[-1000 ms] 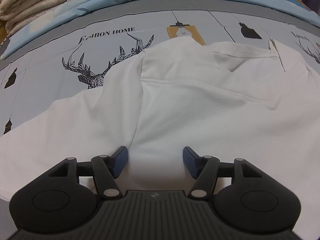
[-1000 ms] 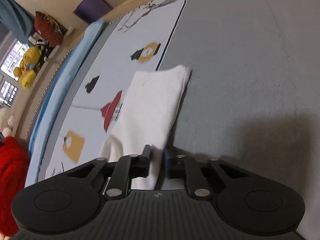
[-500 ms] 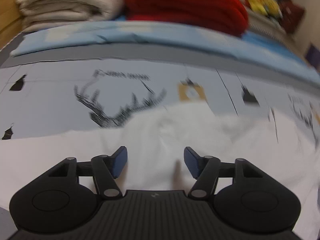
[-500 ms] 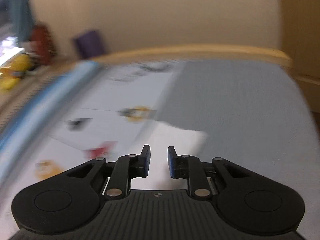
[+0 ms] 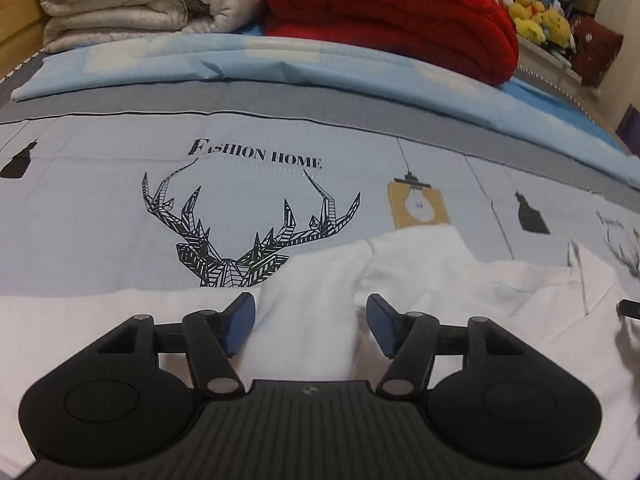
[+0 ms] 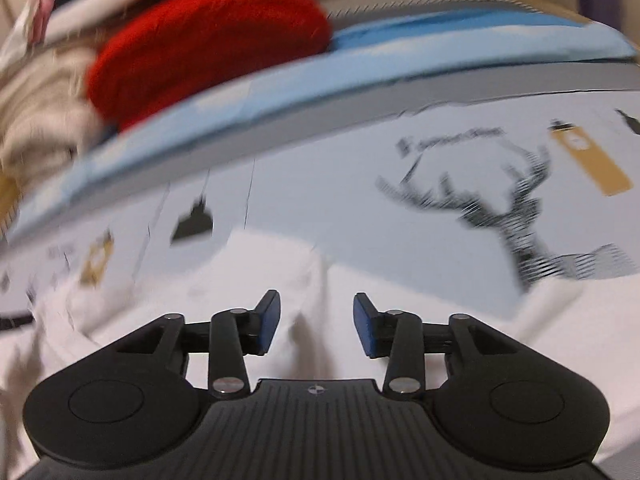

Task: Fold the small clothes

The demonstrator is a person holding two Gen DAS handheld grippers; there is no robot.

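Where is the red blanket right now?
In the left wrist view the folded red blanket lies at the far edge of the bed, right of the cream blanket and left of the yellow plush toys.

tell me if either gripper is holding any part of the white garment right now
Nothing is held. The left gripper and right gripper both hover open over the white garment; the right's jaws have just been opening, with nothing pinched between them.

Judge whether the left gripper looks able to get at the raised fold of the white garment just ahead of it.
Probably yes. The left gripper is open, and the fold of the white garment already lies between its blue pads, with nothing over it.
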